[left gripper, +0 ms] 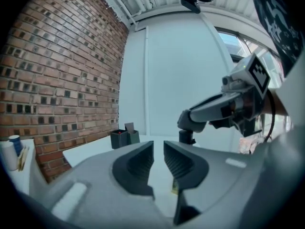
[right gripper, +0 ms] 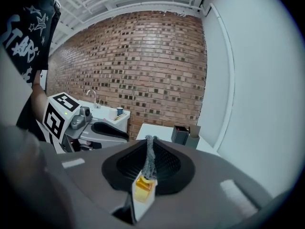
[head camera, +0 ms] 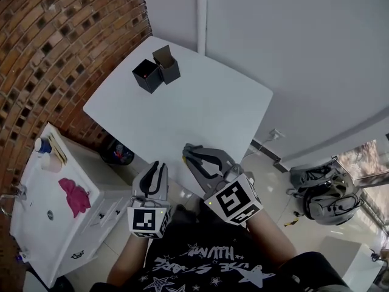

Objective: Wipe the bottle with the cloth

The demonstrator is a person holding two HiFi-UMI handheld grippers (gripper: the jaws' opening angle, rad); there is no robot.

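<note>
Right gripper view only: right gripper (right gripper: 149,142) tight on grey cloth (right gripper: 150,159); left gripper (left gripper: 158,150) ajar.

White worktop (head camera: 182,108) open across middle & near edge; two dark boxes (head camera: 156,70) block far corner, brick wall (head camera: 55,53) hems left side.

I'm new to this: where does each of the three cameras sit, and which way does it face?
Head view: on the person's head, looking steeply down at the white table; forearms, a black T-shirt, the left gripper and right gripper show.
Left gripper view: on the left gripper, looking along its parted, empty jaws across the table; right gripper at right.
Right gripper view: on the right gripper, jaws shut on a grey strip, facing the brick wall; left gripper at left.
Shared: all three show the black boxes.
</note>
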